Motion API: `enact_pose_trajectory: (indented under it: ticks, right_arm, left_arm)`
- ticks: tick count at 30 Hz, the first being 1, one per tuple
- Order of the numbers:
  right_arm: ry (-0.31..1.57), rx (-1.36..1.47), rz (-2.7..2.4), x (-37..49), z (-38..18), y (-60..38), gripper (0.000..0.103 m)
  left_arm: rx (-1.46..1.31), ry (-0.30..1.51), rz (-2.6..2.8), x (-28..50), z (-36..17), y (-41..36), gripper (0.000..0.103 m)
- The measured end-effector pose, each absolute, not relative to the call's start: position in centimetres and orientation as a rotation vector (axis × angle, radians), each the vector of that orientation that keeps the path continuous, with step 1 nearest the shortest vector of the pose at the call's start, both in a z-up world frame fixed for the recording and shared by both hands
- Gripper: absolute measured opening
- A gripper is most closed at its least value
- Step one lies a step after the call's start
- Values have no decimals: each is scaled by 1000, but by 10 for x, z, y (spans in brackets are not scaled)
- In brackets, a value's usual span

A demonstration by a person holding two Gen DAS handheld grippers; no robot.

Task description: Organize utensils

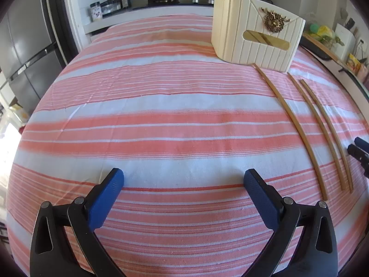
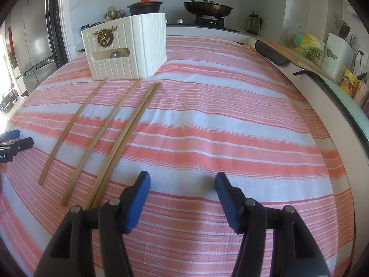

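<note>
Several wooden chopsticks [image 2: 96, 136] lie side by side on the striped cloth, running from the box toward me; they also show in the left wrist view [image 1: 297, 124] at the right. A cream ribbed holder box [image 2: 129, 48] with a gold ornament stands at the far end of them; it also shows in the left wrist view [image 1: 256, 37]. My left gripper [image 1: 183, 182] is open and empty over bare cloth, left of the chopsticks. My right gripper [image 2: 182, 182] is open and empty, just right of the near chopstick ends.
The pink and white striped cloth [image 2: 230, 127] covers the table. A stove with a black pot [image 2: 145, 5] and a frying pan [image 2: 207, 7] stands behind. A fridge [image 1: 25, 53] is at the left. Clutter lines the right counter [image 2: 309, 46].
</note>
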State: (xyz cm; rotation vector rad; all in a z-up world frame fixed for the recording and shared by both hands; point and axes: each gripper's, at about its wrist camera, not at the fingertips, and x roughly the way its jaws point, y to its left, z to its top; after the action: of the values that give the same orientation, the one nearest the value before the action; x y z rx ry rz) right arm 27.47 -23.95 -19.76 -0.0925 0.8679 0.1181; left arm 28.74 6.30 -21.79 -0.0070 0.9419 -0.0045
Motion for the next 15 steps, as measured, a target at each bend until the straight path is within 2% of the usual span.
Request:
enact_pose_trajectory:
  ticks: [15]
  right_arm:
    - [868,-90,119,275,-198,-240,60]
  left_arm:
    - [-17,941,11,287,-219,63,103]
